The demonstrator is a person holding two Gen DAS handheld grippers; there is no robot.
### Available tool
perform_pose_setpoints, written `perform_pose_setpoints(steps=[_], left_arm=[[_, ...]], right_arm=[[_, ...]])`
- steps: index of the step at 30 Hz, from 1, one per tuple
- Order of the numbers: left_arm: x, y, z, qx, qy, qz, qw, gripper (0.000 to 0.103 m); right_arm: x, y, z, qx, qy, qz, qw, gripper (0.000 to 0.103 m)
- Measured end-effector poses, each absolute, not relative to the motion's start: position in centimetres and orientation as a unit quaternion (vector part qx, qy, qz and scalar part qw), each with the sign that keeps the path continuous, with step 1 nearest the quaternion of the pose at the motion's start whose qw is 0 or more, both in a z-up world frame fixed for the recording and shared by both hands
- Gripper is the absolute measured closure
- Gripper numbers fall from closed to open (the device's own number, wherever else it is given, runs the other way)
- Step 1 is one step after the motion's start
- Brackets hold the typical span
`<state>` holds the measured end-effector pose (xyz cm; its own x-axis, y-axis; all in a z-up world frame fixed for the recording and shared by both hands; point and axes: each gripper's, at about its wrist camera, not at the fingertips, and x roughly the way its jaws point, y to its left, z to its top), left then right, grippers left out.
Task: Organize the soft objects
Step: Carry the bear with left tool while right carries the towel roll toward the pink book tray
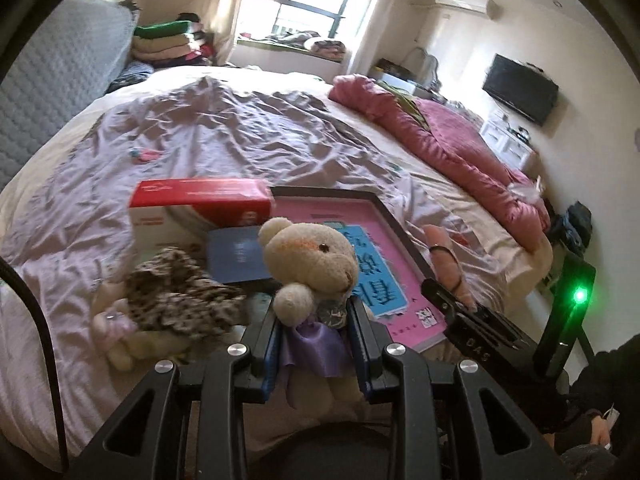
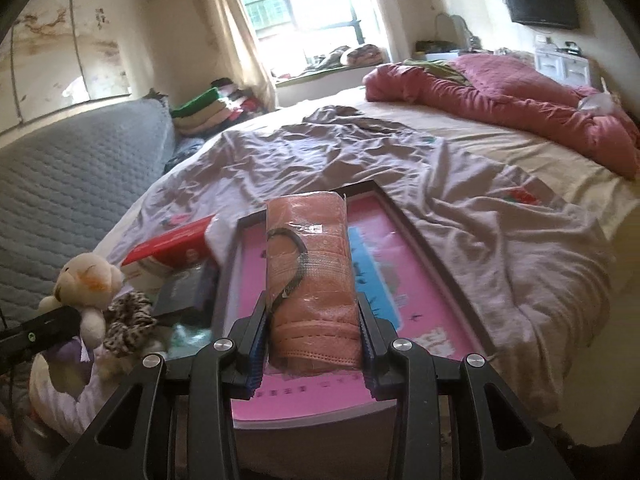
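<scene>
Teddy bear (image 1: 310, 264): cream plush, purple satin skirt, clamped at the waist in your left gripper (image 1: 316, 344), jaws pressed tight on its body. Bear sits upright, head above the fingertips, held over the near edge of the bed (image 1: 248, 128).

Mask pack (image 2: 312, 280): salmon-pink masks in clear wrap, black ear loop showing, pinched lengthwise in your right gripper (image 2: 314, 344); jaws closed on both long sides of it. Pack hangs over the pink tray (image 2: 424, 304), a dark-framed flat board with a blue panel, lying on the bed.

Just beside the bear, to the left in the left wrist view: a leopard-print scrunchie (image 1: 180, 292) on top of another pale plush toy (image 1: 120, 340). Behind those, a red and white box (image 1: 192, 208) and a dark blue booklet (image 1: 236, 256), both touching the tray's left edge.

Further out: crumpled lilac sheet, a red quilt (image 1: 440, 136) bunched along the far right side, grey padded headboard (image 1: 60, 76) on the left, folded blankets (image 1: 168, 40) near the window.
</scene>
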<state>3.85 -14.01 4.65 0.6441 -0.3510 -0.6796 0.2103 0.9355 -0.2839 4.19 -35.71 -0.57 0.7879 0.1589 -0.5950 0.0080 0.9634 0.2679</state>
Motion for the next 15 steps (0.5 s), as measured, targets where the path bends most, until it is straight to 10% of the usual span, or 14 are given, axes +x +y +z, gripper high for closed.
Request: perform_pose_setpoints(steps=[15], left_arm=[[7.4,-21.2,1.0,-0.038,0.441,-0.177,0.879,0.072]], right_arm=[[5.0,-39.6,-2.6,0.16,0.336,0.011,0.928,0.064]])
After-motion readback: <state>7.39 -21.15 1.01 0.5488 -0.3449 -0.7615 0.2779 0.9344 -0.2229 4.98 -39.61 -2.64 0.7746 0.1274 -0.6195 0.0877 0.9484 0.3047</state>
